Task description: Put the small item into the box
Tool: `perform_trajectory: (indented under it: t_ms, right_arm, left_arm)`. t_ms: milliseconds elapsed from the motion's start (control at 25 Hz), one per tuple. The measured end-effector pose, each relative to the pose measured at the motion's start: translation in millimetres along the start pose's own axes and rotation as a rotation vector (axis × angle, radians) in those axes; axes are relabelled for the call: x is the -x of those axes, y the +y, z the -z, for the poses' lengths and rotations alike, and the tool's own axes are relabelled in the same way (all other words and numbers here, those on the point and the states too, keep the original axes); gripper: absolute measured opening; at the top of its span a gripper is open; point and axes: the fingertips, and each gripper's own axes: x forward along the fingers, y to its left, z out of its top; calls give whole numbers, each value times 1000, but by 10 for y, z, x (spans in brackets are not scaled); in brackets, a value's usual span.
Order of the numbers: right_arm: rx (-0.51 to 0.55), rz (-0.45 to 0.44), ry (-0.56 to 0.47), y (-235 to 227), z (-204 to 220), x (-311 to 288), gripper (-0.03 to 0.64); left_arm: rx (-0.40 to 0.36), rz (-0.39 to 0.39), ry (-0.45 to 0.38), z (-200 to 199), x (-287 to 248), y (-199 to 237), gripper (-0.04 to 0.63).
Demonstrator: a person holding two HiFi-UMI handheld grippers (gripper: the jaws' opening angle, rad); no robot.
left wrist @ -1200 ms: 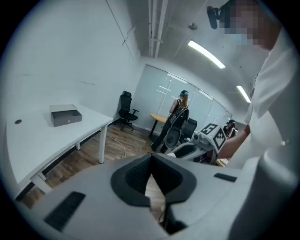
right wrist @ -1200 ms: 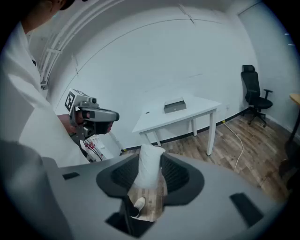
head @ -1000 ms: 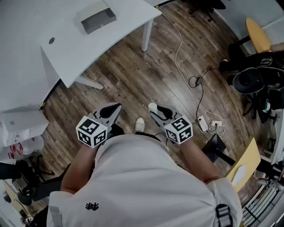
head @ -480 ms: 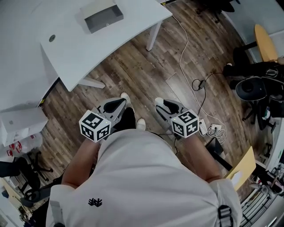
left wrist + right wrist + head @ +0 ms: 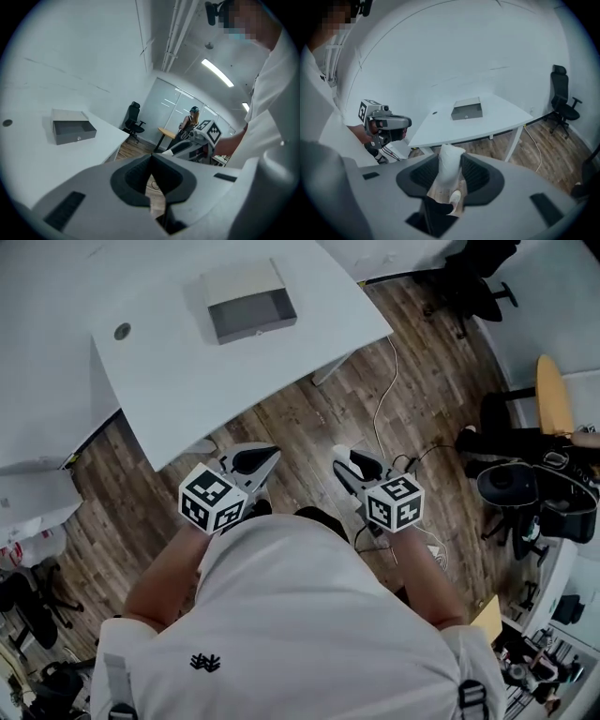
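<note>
Jaws of right gripper (image 5: 450,174) tight around small white pouch (image 5: 451,161); left gripper (image 5: 151,174) jaws together, empty.

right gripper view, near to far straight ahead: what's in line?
Nearest first: white packet in the right tongs → white table → gray box → white wall.

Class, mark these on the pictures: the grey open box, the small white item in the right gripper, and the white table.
Grey open-topped box (image 5: 467,113), right gripper view, on its front wall.
Small white soft item (image 5: 449,168), right gripper view, on its middle.
White table (image 5: 187,381), head view, on its bare top.
</note>
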Motion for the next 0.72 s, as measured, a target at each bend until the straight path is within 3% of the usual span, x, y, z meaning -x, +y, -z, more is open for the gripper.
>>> perform_trajectory:
  t_ms: [240,720]
  right_arm:
    - [74,-39,28,-110,-594,-529,160]
    - [167,-174,42,-505,-1920,-1711,160]
  left_arm:
    - [44,-88,-31,-57,264,471,8]
    - [132,-355,-119,-326,434,1252,8]
